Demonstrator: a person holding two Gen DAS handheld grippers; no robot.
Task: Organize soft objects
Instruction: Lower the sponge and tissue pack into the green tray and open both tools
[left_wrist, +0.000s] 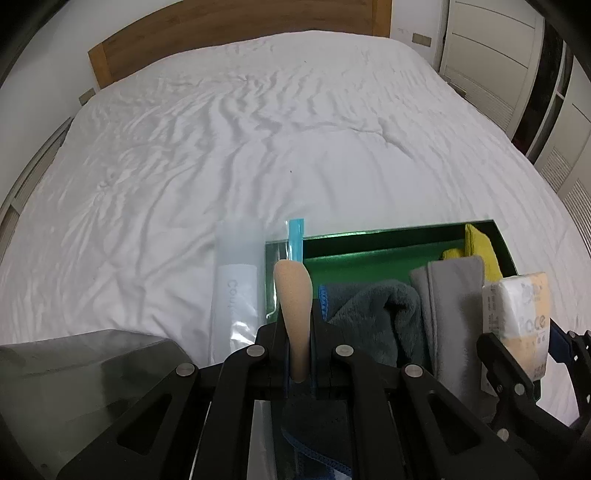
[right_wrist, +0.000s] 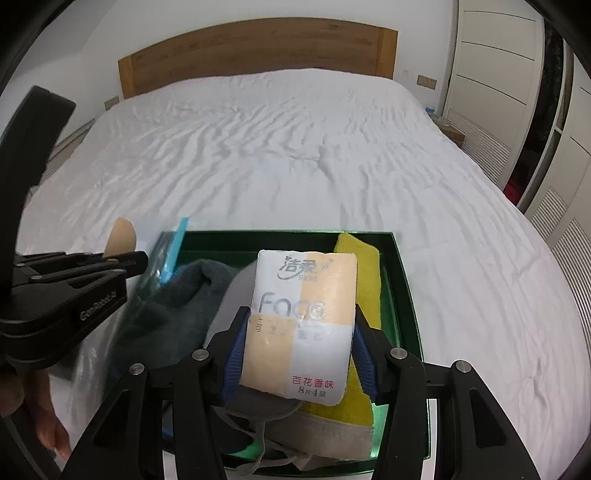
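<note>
Right gripper is clamped on the tissue pack, blue pads pressing its two long sides near the lower end. The pack's long axis runs 6 to 12 o'clock, straight out along the fingers, printed face up. It hangs over the middle of the green tray, above the pale grey cloth, with the yellow cloth at its 3 o'clock and the dark grey towel at 9 o'clock.

Left gripper has its jaws pinched on a beige sponge (inside a clear zip bag, I think, blue seal at 12 o'clock). The sponge stands along the fingers too, just off the tray's left wall. A second clear packet lies flat on the white bedsheet at 9 o'clock of it.

Key relation: the pack is already above the tray, so the right hand is the nearer one, and the move looks like mostly straight down. My read: free floor is scarce, so it probably goes on top of the cloths. Risk is the pack tipping off the lumpy pile.
</note>
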